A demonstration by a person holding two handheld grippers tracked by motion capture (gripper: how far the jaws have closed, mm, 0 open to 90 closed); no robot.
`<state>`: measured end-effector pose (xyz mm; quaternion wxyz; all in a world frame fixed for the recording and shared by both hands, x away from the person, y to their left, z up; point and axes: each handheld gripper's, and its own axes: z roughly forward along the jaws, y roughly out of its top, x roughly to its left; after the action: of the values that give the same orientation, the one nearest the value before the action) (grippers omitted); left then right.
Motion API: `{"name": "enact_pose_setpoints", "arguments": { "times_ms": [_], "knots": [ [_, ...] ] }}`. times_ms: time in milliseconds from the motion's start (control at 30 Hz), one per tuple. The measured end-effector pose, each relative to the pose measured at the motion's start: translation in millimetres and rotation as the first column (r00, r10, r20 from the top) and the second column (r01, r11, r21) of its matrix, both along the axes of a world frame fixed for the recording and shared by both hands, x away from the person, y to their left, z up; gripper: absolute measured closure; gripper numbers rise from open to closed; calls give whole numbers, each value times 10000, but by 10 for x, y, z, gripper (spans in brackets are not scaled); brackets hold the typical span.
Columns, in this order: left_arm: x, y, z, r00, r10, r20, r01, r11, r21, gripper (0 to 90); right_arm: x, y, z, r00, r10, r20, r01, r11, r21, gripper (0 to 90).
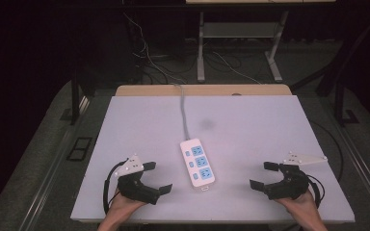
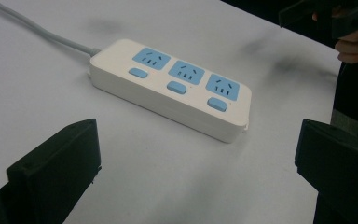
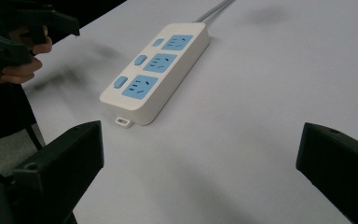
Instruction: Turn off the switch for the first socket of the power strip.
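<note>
A white power strip (image 1: 197, 162) with three blue sockets and three blue switches lies flat near the middle of the white table (image 1: 250, 125), its grey cable (image 1: 184, 113) running off the far edge. It also lies ahead of the jaws in the left gripper view (image 2: 172, 88) and the right gripper view (image 3: 156, 70). My left gripper (image 1: 157, 177) rests at the front left, open and empty, jaws toward the strip. On the front right sits my right gripper (image 1: 265, 175), also open and empty, a short gap from the strip.
A wooden strip (image 1: 202, 90) borders the table's far edge. Beyond it stand desk legs (image 1: 201, 48) and loose cables (image 1: 149, 57) on the floor. A dark smudge (image 1: 206, 124) marks the tabletop behind the strip. The table's front edge lies just under both hands.
</note>
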<state>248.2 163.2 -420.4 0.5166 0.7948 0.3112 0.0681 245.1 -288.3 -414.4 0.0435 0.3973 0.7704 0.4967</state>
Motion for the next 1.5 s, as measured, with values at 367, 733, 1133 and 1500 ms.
{"name": "enact_pose_setpoints", "arguments": {
  "times_ms": [367,733,1133,1500],
  "knots": [
    [8,-24,6,9997,-85,-244,92,9996,283,0,-3,-9,-10,9999,29,-114,-29,10000,-77,5],
    [23,-50,60,9981,-267,-556,295,9983,496,0,-5,-10,-13,9999,87,-144,-90,9997,-217,5],
    [54,-52,91,9961,-307,-831,377,9957,847,0,-9,-47,-8,9999,-40,-133,39,9999,-109,5],
    [153,-113,169,9950,-472,-878,567,9924,1092,0,-2,-53,-18,9999,-44,-123,42,9999,-163,5]
  ]
}}
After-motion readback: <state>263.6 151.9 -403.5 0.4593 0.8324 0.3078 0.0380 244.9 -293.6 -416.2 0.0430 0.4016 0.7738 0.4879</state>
